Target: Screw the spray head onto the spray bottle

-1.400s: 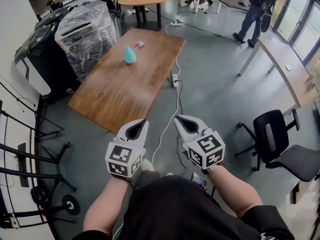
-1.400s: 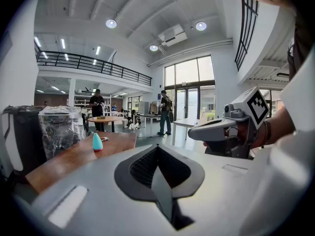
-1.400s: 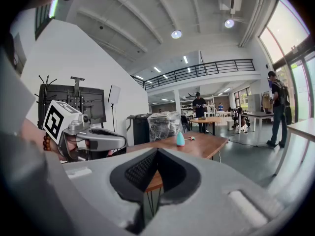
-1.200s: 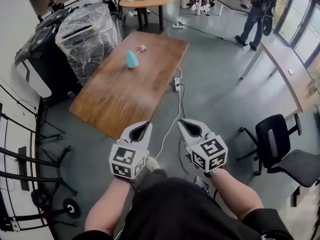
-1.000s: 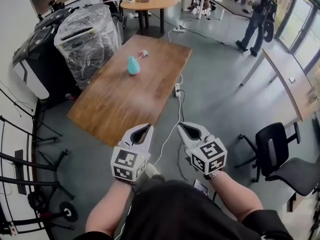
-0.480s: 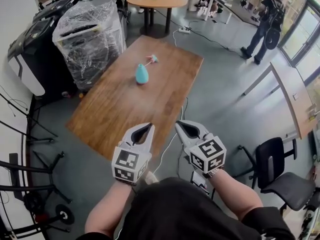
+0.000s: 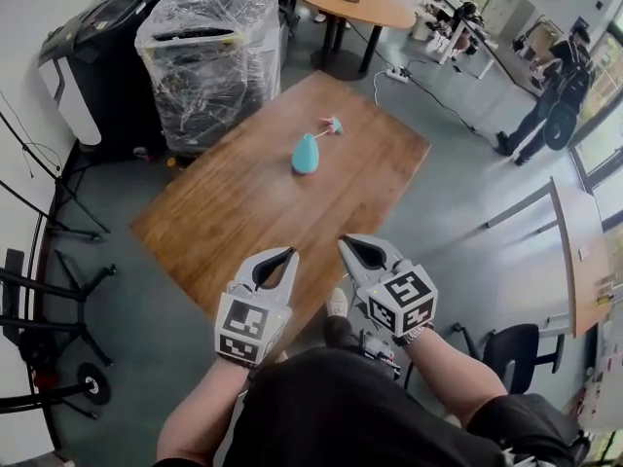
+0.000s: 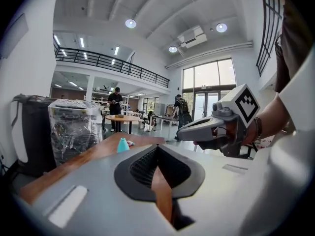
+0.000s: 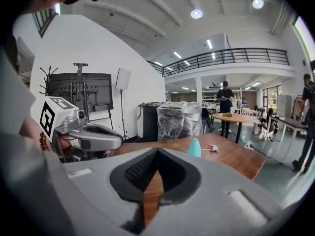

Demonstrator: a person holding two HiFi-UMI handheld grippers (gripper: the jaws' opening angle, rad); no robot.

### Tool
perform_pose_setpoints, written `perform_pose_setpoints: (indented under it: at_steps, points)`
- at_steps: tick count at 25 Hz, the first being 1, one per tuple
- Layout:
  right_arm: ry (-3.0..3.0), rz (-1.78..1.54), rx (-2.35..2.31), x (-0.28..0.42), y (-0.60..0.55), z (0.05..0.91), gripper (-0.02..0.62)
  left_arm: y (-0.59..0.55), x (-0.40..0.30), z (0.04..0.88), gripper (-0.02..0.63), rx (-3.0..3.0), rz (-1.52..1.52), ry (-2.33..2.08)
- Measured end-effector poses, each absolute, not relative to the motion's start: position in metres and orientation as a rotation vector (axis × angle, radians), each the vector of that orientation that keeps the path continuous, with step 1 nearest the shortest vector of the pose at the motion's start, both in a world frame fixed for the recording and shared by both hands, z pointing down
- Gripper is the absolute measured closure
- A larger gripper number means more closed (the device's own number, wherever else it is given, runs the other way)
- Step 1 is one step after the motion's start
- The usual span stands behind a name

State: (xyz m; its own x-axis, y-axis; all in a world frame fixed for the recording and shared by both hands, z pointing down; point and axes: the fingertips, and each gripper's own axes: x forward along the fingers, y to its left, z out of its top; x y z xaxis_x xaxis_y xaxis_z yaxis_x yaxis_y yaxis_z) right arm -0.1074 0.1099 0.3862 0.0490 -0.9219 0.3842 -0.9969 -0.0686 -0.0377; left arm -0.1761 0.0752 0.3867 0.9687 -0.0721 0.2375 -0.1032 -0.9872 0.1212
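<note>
Both grippers have advanced toward the wooden table (image 7: 224, 227) since the earlier frames, and in the head view their tips now overlap its near edge. The left gripper (image 7: 283, 257) and the right gripper (image 7: 350, 246) are held side by side, close together and pointing slightly downward at the tabletop. Each gripper's jaws are pressed together with nothing between them, as both gripper views confirm. The teal spray bottle (image 7: 305, 154) stands upright on the far half of the table, well apart from both grippers. The spray head (image 7: 333, 125) lies on the tabletop just beyond the bottle, not attached to it. A plastic-wrapped machine (image 7: 216, 56) stands beside the table's left far side, and a round table (image 7: 366, 6) stands farther back. A person (image 7: 555, 95) stands at the far right of the room.
</note>
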Motion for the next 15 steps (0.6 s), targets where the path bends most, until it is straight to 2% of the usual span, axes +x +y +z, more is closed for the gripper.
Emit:
perform_pose_setpoints:
  at_steps: [6, 15]
  points:
    - [-2.092, 0.466, 1.940, -0.064, 0.082, 0.404, 0.603, 0.052, -0.152, 0.404, 0.590, 2.940, 0.394, -0.362]
    - [-2.247, 0.512, 1.704, 0.010, 0.059, 0.423, 0.603, 0.041, -0.080, 0.413, 0.589, 2.841, 0.411, -0.637]
